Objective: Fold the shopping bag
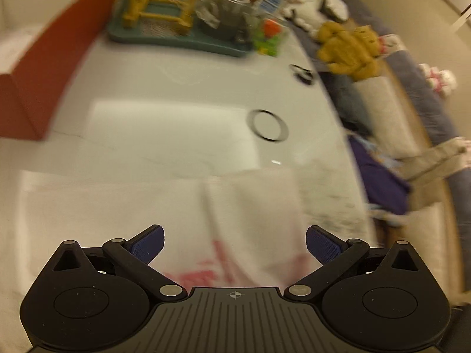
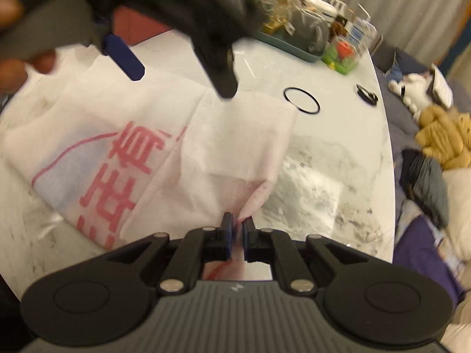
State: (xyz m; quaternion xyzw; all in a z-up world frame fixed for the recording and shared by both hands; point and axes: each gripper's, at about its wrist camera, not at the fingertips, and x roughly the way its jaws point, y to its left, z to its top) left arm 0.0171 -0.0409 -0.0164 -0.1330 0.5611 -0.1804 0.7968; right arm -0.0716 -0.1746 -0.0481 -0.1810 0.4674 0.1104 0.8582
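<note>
Across the white marbled table [image 2: 338,176] lies the big one, the white shopping bag [image 2: 123,135], spread mostly flat with red printed characters and a faint blue patch on its face, its cloth rumpled along the near edge. Up at the far side, a teal tray [image 1: 176,39] crowded with jars and yellow frames, blurred in the left wrist view, and a red box [image 1: 38,67] standing at the table's left edge. Off the table to the right, a sofa carrying a tan plush toy [image 2: 441,138] and dark folded clothes [image 2: 426,182]. Now the tools: the left gripper [image 1: 235,247] hangs above the bag with its blue-padded fingers [image 1: 148,245] spread wide, nothing between them; from the right wrist view it looms over the bag's far edge, one blue pad and one black finger showing, a person's hand [image 2: 17,41] wrapped around its grey handle. The right gripper [image 2: 238,234] is pinched tight on a pointed corner of the bag at the near side, the cloth drawn up into a narrow peak between its pads. Small stuff beyond the bag: a black ring [image 2: 301,100] flat on the marble, just clear of the bag's far corner, and a little black clip-like object [image 2: 366,94] near the table's right rim.
</note>
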